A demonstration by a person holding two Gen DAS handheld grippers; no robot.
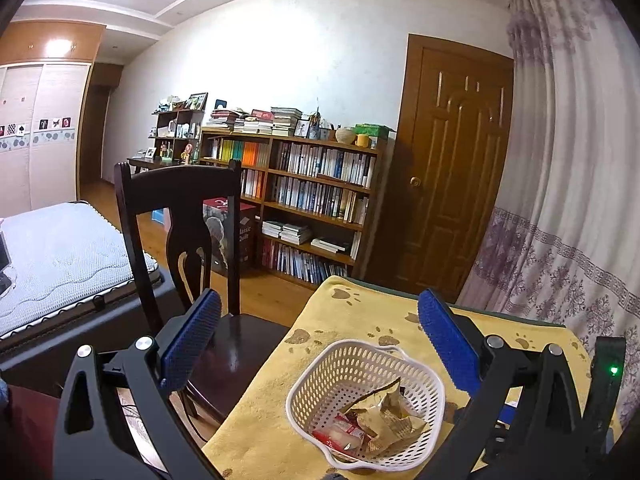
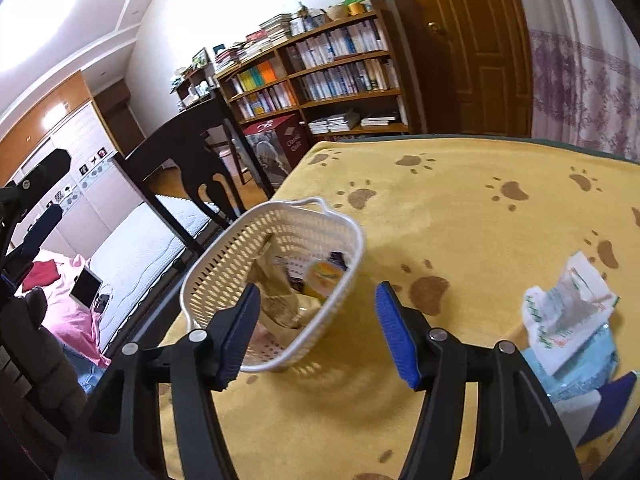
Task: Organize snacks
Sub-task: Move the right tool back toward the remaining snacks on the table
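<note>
Right tongs wide, empty, just short of basket. Left tongs wide, empty, above basket. Some snacks inside. Packets right of basket on counter: likely next pick; calls for swing right, pinch.

Your left claw's right finger hides the desk beyond the basket. In the right view the basket is motion-blurred, its snacks unreadable, and the blue packet is cut off behind the finger.
</note>
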